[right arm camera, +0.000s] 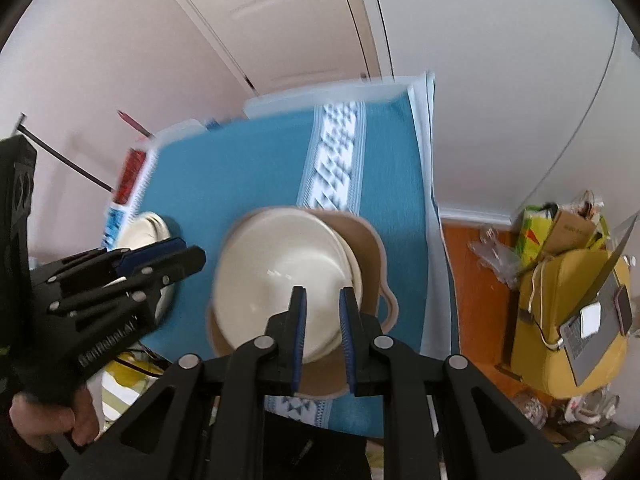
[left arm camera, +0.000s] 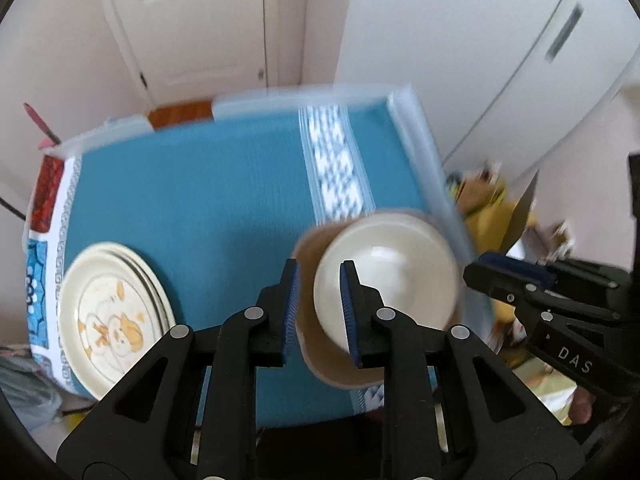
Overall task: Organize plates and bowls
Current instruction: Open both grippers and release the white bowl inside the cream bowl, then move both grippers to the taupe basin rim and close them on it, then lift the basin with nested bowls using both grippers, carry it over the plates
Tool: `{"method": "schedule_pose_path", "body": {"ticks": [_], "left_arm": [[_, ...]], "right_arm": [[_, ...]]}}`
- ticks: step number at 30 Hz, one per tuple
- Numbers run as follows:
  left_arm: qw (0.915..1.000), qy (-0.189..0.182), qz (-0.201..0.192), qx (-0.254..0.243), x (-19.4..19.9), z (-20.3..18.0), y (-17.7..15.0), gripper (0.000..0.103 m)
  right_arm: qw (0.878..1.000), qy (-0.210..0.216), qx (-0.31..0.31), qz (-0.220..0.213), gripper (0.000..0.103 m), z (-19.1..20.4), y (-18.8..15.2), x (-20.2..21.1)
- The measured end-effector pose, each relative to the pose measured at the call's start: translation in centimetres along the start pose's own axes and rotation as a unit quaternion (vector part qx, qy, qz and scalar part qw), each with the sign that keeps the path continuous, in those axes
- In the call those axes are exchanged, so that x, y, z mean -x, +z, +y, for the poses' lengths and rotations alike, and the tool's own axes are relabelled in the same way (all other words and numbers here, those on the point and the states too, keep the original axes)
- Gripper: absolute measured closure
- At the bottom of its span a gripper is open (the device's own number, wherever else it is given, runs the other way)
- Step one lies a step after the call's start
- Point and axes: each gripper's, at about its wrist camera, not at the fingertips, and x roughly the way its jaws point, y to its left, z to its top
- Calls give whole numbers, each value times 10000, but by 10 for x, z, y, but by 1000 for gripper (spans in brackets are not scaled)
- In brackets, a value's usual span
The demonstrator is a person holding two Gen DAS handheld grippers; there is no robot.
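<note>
A stack of cream bowls point(left arm camera: 400, 276) point(right arm camera: 280, 280) sits on a tan mat point(left arm camera: 316, 360) point(right arm camera: 364, 240) on the blue table point(left arm camera: 200, 200) point(right arm camera: 240, 176). A stack of cream plates with an orange cartoon print point(left arm camera: 116, 316) point(right arm camera: 146, 228) lies at the table's left. My left gripper point(left arm camera: 319, 312) hovers above the bowls' left rim, jaws narrowly apart and empty; it also shows in the right wrist view point(right arm camera: 176, 258). My right gripper point(right arm camera: 323, 328) hovers above the bowls' near rim, jaws narrowly apart and empty; it also shows in the left wrist view point(left arm camera: 480, 268).
The table has a raised pale rim point(left arm camera: 420, 152) point(right arm camera: 424, 128). A yellow bag point(right arm camera: 568, 320) with a laptop and clutter stands on the floor at the right. A door point(left arm camera: 192, 20) and walls lie behind the table. A red-and-blue box point(left arm camera: 48, 192) edges the table's left.
</note>
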Motion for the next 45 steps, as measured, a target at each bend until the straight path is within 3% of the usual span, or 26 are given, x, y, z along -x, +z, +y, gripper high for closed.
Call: {"method": "schedule_pose_path", "body": {"ticks": [1,2,3,4,5,7,10,15,20,22,27,31,34,39,40,42,45], "left_arm": [[9997,-37,-258,18,14,4,1,77],[9985,-25,-552,15,30,7,3,57],[9968,10,-804,7,43,10,3,22],[9944,54,-1056,-2,55,13,4,6],[9887,132,-1490,-22,73,16,2,0],[9825,213,-1850,-90,91,20,0,0],[9852,260,-1675,-255,96,28,4,0],[9936,236,-988,-488,79,43,-5,0],[9981,55,34,-606,37,48,-22,0],[9973,17,325,-665,20,46,-29,0],[9914,-11,965,-886,-23,39,-43,1],[9861,-88,1307,-1025,-49,30,-52,5],[9822,-150,1559,-1039,-71,25,-56,12],[9788,-238,1759,-1019,-97,21,-55,33],[9783,-263,1782,-1022,-101,20,-56,35],[9775,-402,1783,-1055,-106,16,-57,51],[9779,-514,1709,-1093,-110,11,-63,64]], "right_arm": [[9997,-10,57,-240,86,3,2,15],[9992,-43,93,-397,76,5,2,24],[9979,-88,132,-620,65,8,3,37],[9970,-107,152,-753,36,10,3,45],[9949,-119,181,-982,10,11,2,57],[9907,-204,270,-1319,1,14,1,74],[9862,-463,374,-1543,1,17,-3,89],[9890,-1027,382,-993,1,13,-10,86],[9853,-1513,735,-283,1,14,-22,61],[9875,-1413,679,149,1,6,-26,41],[9867,-1408,541,602,2,-10,-37,5],[9856,-1305,530,937,16,-15,-41,-23],[9825,-1305,627,1171,19,-14,-43,-43],[9794,-1217,757,1420,35,-12,-41,-66],[9791,-1178,814,1443,41,-11,-41,-71],[9789,-1132,880,1456,48,-11,-41,-77],[9791,-1095,999,1393,66,-13,-44,-86]]}}
